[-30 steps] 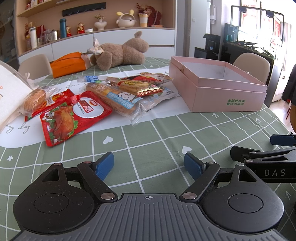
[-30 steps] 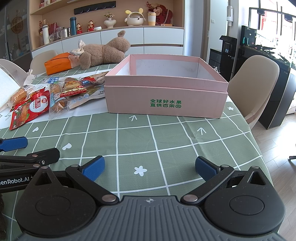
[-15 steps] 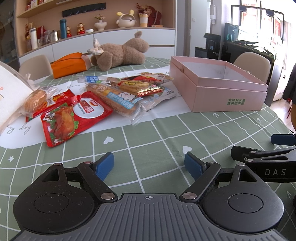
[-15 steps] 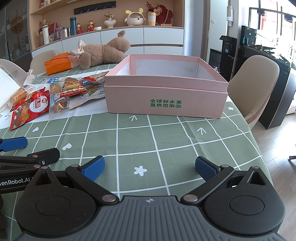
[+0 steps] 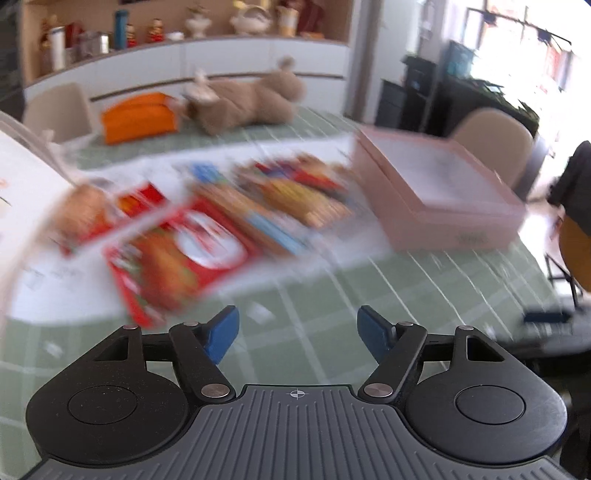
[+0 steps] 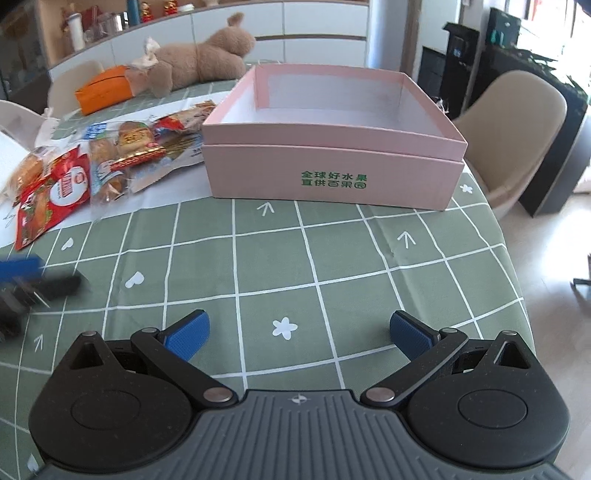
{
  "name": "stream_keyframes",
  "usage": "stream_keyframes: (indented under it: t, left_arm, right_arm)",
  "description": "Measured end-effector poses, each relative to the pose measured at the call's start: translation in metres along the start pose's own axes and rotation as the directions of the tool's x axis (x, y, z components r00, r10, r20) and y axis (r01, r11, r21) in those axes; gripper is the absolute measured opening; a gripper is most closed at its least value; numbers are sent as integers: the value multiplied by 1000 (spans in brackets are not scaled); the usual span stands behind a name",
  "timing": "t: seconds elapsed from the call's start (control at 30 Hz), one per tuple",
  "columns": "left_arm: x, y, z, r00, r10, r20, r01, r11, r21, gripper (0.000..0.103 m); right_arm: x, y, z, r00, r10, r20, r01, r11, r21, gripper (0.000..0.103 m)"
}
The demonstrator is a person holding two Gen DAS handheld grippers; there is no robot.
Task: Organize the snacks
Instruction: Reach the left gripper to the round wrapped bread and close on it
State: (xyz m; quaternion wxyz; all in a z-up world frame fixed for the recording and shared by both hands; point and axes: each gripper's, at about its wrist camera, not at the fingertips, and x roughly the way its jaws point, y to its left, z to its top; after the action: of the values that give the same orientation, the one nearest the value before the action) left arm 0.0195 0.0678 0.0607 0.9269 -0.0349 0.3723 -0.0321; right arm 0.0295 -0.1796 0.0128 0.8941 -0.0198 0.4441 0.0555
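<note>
- Behind the table, a white cabinet run [image 6: 229,29] with a shelf of bottles and ornaments spans the far wall; beige chairs [image 6: 517,140] stand at the right and far left.
- Green tablecloth [image 6: 332,258], gridded with white lines and small arrows, hearts and flowers, covers the table and fills the near ground of both views.
- Pink box [image 6: 332,177], open-topped and empty inside, with green printed characters on its near wall, sits right of centre on the cloth; in the left wrist view it appears blurred at far right [image 5: 443,206].
- Brown plush toy [image 6: 199,62] lies on its side at the far edge, touching an orange case [image 6: 103,92] to its left.
- Snack packets [image 6: 122,155] lie in a loose overlapping group on a white sheet, just left of the pink box and outside it; the bread-roll packs in clear wrap reach closest to the box.
- Red snack pouch [image 6: 48,203] is the nearest and leftmost of the group; the left wrist view shows it motion-blurred [image 5: 177,258], ahead of the fingers and apart from them.
- Left gripper [image 5: 297,332]: jaws fairly wide and just been narrowing, nothing between the blue pads; seen from the right wrist as a blur at the left edge [image 6: 22,284].
- Right gripper [image 6: 297,334]: jaws spread wide above bare cloth, nothing between them.
</note>
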Motion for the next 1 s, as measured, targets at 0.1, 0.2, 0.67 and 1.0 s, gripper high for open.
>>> stream_keyframes:
  t: [0.1,0.2,0.67,1.0]
  left_arm:
    - [-1,40,32,999,36,15,-36,999,-21,77]
    - [10,89,65,990,143,23,-140,987,-82,77]
    - [116,204,104,961,203,-189,-235,957,-170,75]
    - [82,124,57,974,49,-219,-84,985,-153,59]
  right_arm:
    - [1,3,6,999,1,-36,-2,1000,-6,103]
    - [2,6,11,998,3,-64,-3,1000,-9,103]
    - [-19,40,34,997,40,-71,-38,999,34,99]
    - [-4,58,53,991,96,-89,-91,994,57,99]
